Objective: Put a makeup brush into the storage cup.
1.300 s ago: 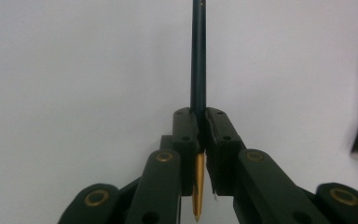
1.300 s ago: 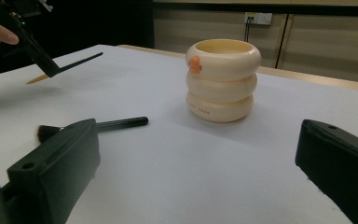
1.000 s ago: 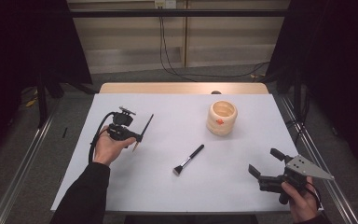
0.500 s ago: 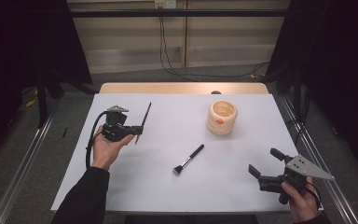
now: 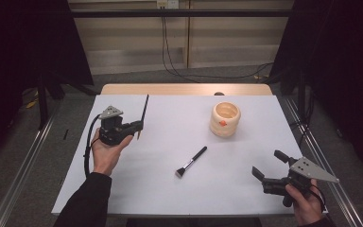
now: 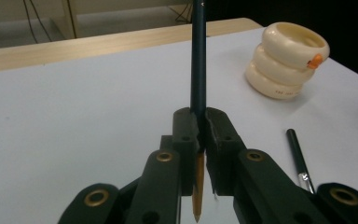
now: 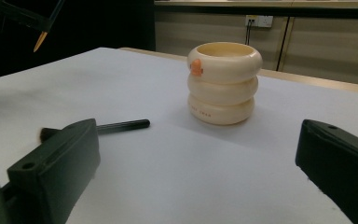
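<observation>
My left gripper (image 5: 138,127) (image 6: 199,126) is shut on a dark pencil (image 5: 144,109) (image 6: 198,60), held above the table's left side with its sharpened wooden tip toward me. A cream ribbed cup (image 5: 225,119) (image 6: 286,60) (image 7: 223,83) with a small orange mark stands at the back right. A black makeup brush (image 5: 191,161) (image 7: 121,125) lies flat in the middle of the table. My right gripper (image 5: 269,165) (image 7: 196,158) is open near the front right corner, nothing between its jaws, facing the cup.
The white table (image 5: 170,189) has a wooden strip (image 5: 184,89) along its far edge. Metal rails (image 5: 23,156) run along both sides on the floor, and cables (image 5: 170,52) hang at the back wall.
The left gripper has lifted and turned the pencil more upright, shifting a little toward the back left. The right gripper, brush and cup have stayed put.
</observation>
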Available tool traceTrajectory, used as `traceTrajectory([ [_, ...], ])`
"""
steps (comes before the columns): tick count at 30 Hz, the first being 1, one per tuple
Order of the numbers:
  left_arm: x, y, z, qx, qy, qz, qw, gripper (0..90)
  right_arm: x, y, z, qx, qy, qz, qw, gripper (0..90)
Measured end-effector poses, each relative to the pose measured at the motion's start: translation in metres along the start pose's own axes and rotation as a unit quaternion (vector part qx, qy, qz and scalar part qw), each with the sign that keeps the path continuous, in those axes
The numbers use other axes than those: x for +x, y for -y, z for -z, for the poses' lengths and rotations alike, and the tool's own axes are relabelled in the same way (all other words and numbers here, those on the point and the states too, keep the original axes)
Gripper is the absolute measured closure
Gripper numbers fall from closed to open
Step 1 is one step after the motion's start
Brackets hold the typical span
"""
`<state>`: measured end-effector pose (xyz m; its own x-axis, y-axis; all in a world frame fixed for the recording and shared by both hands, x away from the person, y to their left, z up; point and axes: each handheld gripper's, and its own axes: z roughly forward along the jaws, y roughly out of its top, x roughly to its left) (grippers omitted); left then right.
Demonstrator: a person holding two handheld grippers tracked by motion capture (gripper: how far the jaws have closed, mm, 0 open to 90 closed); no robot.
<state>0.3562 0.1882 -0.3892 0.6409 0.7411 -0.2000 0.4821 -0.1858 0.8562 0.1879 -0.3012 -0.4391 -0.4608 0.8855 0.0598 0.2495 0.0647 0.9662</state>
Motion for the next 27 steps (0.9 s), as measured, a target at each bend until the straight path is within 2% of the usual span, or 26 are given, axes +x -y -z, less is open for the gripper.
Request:
traceTrajectory([
  [1,-0.002,0.000,0.002,-0.005,-0.005,-0.006,1.0000,83.4,0.000,0.000,0.000,-0.001,0.001,0.002,1.0000,0.0],
  [6,-0.006,-0.001,0.008,-0.030,0.003,-0.012,0.9995,83.4,0.000,0.000,0.000,-0.001,-0.006,0.002,1.0000,0.0],
  [9,-0.007,-0.001,0.011,-0.052,0.005,-0.010,0.9986,83.4,0.000,0.000,0.000,-0.001,-0.004,0.001,1.0000,0.0],
  [12,-0.007,0.001,0.015,-0.067,0.003,-0.017,0.9976,83.4,0.000,0.000,0.000,-0.004,-0.004,0.001,1.0000,0.0],
  [15,-0.007,0.003,0.019,-0.089,0.013,-0.012,0.9959,83.4,0.000,0.000,0.000,-0.004,-0.005,0.002,1.0000,0.0],
  [18,-0.007,0.003,0.022,-0.098,0.018,-0.007,0.9950,83.4,0.000,0.000,0.000,-0.005,-0.006,0.002,1.0000,0.0],
  [19,-0.007,0.002,0.022,-0.106,0.026,-0.003,0.9941,83.4,0.000,0.000,-0.001,-0.006,-0.004,0.000,1.0000,0.0],
  [21,-0.010,0.001,0.024,-0.106,0.017,-0.011,0.9941,83.4,0.000,0.000,-0.001,-0.007,-0.003,-0.001,1.0000,0.0],
  [22,-0.010,0.001,0.024,-0.110,0.025,-0.012,0.9936,83.4,0.000,0.000,0.000,-0.006,-0.004,0.000,1.0000,0.0],
  [23,-0.011,0.001,0.024,-0.110,0.021,-0.016,0.9936,83.4,0.000,0.000,0.000,-0.006,-0.004,0.000,1.0000,0.0],
  [25,-0.011,0.001,0.025,-0.113,0.032,-0.018,0.9929,83.4,0.000,0.000,0.000,-0.007,-0.003,0.000,1.0000,0.0],
  [26,-0.013,0.001,0.026,-0.111,0.022,-0.019,0.9934,83.4,0.000,0.000,0.000,-0.007,-0.003,0.001,1.0000,0.0],
  [27,-0.013,0.001,0.026,-0.112,0.025,-0.019,0.9932,83.4,0.001,0.000,0.000,-0.006,-0.003,0.000,1.0000,0.0],
])
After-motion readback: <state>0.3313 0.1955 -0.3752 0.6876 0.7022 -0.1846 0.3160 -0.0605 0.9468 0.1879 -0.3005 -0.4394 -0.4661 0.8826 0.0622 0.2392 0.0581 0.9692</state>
